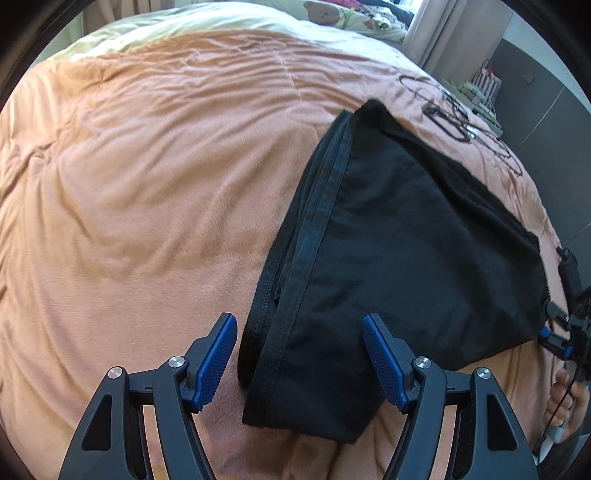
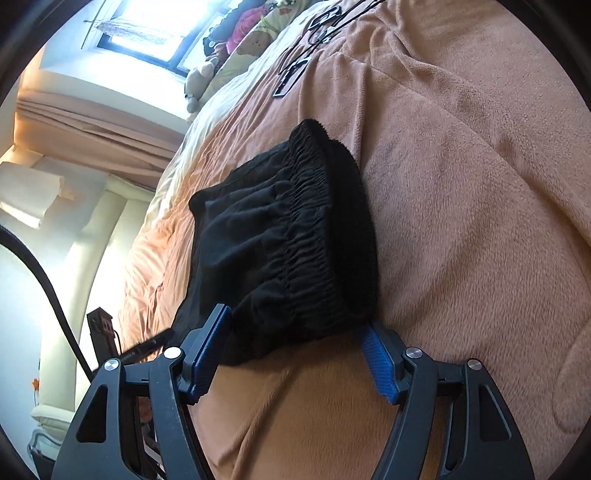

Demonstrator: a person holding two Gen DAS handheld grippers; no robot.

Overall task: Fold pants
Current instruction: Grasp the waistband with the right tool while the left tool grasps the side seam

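On a peach fleece blanket (image 1: 129, 192) spread over a bed, black pants (image 1: 399, 229) lie folded into a compact, roughly flat bundle. From the left wrist view, the bundle sits right of centre, its stitched hem edges (image 1: 295, 280) stacked along the left side and running from near to far. The left gripper (image 1: 300, 354) hangs over the near end of the bundle with its jaws spread wide; the blue ribbed pads (image 1: 218, 362) stand on either side of the hem edges, and neither pad presses on the cloth, so nothing is grasped.

From the right wrist view, the gathered elastic waistband (image 2: 314, 236) of the pants faces the camera, with the fuzzy inner lining showing at its right edge. The right gripper (image 2: 295, 350) is also released, jaws apart. Its left pad (image 2: 207, 354) lies in front of the near corner of the cloth and its right pad's tip meets the near edge of the waistband; whether it touches cannot be told.

Far across the blanket lie thin black cables (image 1: 454, 118). Beyond the bed's far end are patterned pillows and a plush toy (image 2: 199, 85) under a bright window (image 2: 147, 33). At the right edge of the left view, part of a person's hand (image 1: 565, 398) shows on the other tool.
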